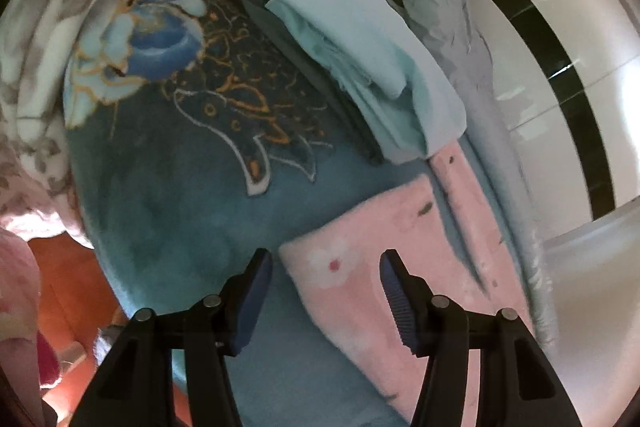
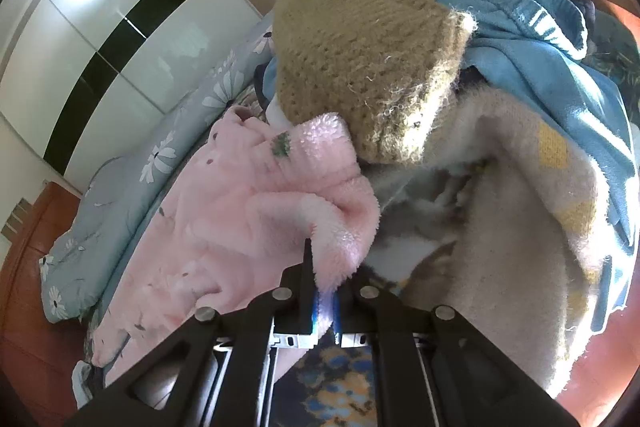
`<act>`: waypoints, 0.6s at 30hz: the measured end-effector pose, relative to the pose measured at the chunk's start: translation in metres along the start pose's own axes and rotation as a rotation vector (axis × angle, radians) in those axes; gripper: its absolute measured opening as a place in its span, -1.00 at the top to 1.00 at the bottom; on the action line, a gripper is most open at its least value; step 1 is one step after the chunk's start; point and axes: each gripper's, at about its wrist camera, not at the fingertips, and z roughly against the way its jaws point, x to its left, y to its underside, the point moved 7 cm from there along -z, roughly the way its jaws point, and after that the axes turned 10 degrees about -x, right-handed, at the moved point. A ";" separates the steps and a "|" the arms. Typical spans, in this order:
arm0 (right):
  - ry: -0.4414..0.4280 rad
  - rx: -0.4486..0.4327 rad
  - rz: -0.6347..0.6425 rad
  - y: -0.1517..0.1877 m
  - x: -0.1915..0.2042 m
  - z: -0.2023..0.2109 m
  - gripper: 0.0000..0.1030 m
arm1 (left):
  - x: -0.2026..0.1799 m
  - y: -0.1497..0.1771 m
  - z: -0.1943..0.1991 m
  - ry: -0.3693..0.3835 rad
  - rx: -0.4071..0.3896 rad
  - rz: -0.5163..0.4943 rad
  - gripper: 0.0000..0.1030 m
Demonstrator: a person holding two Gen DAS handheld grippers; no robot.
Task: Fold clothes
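Your right gripper (image 2: 325,301) has its jaws nearly together, pinching a fluffy edge of the pink fleece garment (image 2: 224,211), which drapes away from the tan knitted sweater (image 2: 360,55) piled just above it. Your left gripper (image 1: 326,301) stands with jaws wide apart, holding nothing, hovering over a flat pink part of the garment (image 1: 384,251) on the teal blanket (image 1: 180,211). Open blanket lies beside the garment, short of the folded light-blue stack (image 1: 360,59).
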 end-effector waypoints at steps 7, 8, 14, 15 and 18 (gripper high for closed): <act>0.104 -0.032 0.066 0.001 0.001 0.022 0.54 | -0.018 -0.004 0.005 -0.005 -0.009 -0.054 -0.17; 0.118 -0.036 0.076 0.001 0.002 0.025 0.47 | -0.021 -0.004 0.004 -0.010 -0.005 -0.067 -0.17; 0.065 -0.098 0.295 0.015 0.072 0.052 0.45 | -0.030 0.003 -0.015 -0.042 0.048 -0.064 -0.17; 0.012 -0.068 0.324 0.026 0.090 0.049 0.44 | -0.031 0.006 -0.020 -0.045 0.064 -0.053 -0.17; -0.131 0.042 0.395 0.065 0.144 0.024 0.39 | -0.031 0.011 -0.030 -0.059 0.072 -0.037 -0.14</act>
